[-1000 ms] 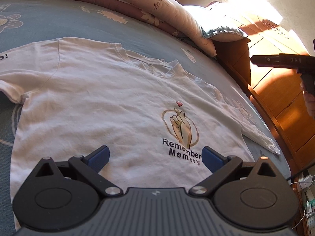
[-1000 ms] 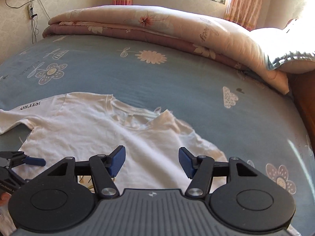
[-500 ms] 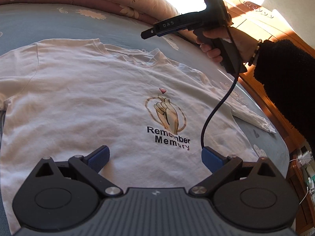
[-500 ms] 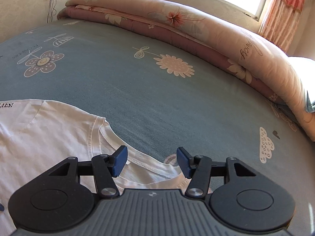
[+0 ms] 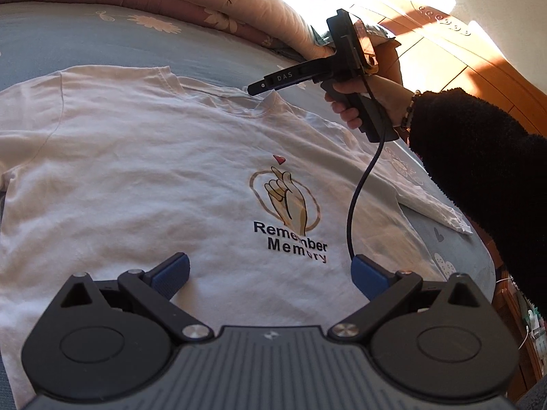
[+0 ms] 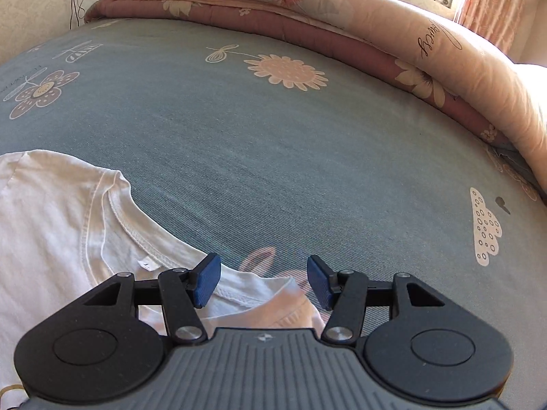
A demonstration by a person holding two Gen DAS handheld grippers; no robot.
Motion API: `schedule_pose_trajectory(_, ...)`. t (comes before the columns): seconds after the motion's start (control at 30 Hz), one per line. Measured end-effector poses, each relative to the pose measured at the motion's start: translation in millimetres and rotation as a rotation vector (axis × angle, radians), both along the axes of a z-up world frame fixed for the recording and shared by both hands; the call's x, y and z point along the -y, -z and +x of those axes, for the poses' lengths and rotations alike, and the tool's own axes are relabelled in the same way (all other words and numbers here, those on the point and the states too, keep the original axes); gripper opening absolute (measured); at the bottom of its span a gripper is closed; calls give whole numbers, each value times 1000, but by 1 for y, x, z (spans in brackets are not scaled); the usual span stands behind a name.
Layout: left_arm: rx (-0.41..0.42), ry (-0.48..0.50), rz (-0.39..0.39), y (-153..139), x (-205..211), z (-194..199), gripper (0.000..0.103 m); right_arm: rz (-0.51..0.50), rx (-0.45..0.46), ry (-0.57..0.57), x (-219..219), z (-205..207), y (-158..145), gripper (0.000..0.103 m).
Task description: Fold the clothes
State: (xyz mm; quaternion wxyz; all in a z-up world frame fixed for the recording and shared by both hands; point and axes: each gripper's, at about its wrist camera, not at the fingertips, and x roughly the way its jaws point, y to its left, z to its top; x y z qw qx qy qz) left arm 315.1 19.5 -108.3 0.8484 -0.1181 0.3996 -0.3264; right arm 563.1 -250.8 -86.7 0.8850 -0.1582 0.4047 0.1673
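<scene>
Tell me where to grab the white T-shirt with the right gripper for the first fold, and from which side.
Grip the white T-shirt at the shoulder beside the collar, probably from above, over the neck end. It lies flat, print up, on the bed sheet, so only an edge gives the pads something to pinch. The right gripper is open just over that ribbed rim; the left gripper is open near the hem.

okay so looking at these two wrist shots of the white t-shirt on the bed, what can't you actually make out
- T-shirt hem: left wrist view, hidden behind the left gripper.
- Its far sleeve end: cut off at that view's left edge.
- Right gripper contact with the collar: right wrist view, unclear whether the open fingers touch cloth.
- Neck label: too small to read.
</scene>
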Motion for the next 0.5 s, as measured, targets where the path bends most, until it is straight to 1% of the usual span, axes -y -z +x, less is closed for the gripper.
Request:
schedule_pose_trajectory(0.13, 12, 6, 8, 1, 2, -1, 101, 47, -62, 7, 17, 1, 2, 61)
schedule_pose_trajectory(0.27, 20, 9, 15, 1, 3, -2, 102, 20, -90, -38, 14, -1, 6, 60)
schedule_pose_trajectory(0.33, 23, 10, 17, 1, 3, -2, 102, 2, -82, -55, 10, -3, 5, 44)
schedule_pose_trajectory(0.37, 23, 10, 17, 1, 3, -2, 102, -7, -74, -59, 9, -4, 4, 32)
schedule_pose_trajectory(0.4, 24, 11, 18, 1, 3, -2, 102, -22, -62, -52, 8, -5, 3, 18)
schedule_pose_trajectory(0.43, 24, 11, 19, 1, 3, -2, 102, -32, -52, -40, 9, -5, 1, 15)
schedule_pose_trajectory(0.5, 26, 11, 21, 1, 3, -2, 102, -29, -34, -29, 12, -6, -1, 13)
